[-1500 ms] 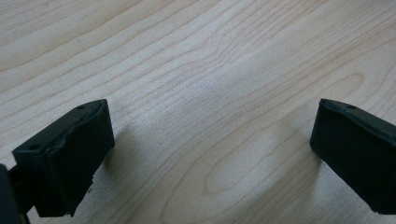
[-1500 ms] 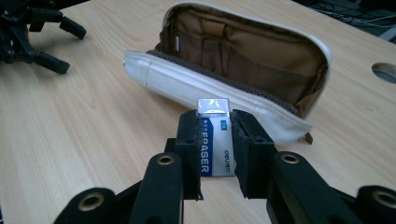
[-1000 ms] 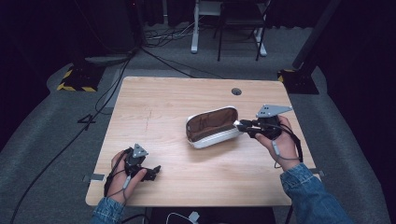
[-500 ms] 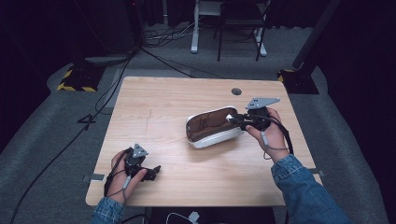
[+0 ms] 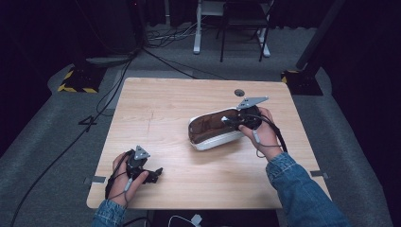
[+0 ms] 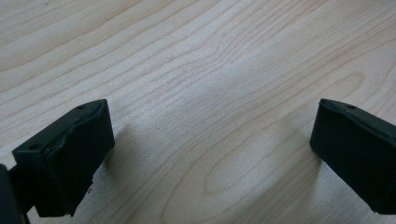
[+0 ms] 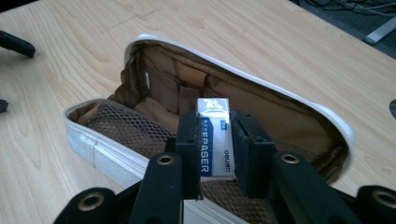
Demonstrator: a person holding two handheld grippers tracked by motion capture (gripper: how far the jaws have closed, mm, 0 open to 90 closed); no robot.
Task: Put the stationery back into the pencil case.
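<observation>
A white pencil case (image 5: 213, 135) with a brown lining lies open on the wooden table (image 5: 170, 101), right of the middle. My right gripper (image 5: 228, 120) reaches over its right end, shut on an eraser (image 7: 213, 135) in a blue and white sleeve. In the right gripper view the eraser hangs just above the case's open inside (image 7: 163, 88), over the mesh pocket (image 7: 126, 128). My left gripper (image 5: 156, 172) rests near the table's front left edge, open, with bare wood between its fingers (image 6: 74, 154).
A small dark round hole (image 5: 239, 92) sits in the tabletop behind the case. Beyond the table stand a chair and desk legs (image 5: 231, 28), cables on the grey floor, and two yellow-black striped bases (image 5: 75, 80).
My right gripper has moved left and toward the far side, from the case's right end to over its open inside, carrying the eraser. The left gripper has stayed put.
</observation>
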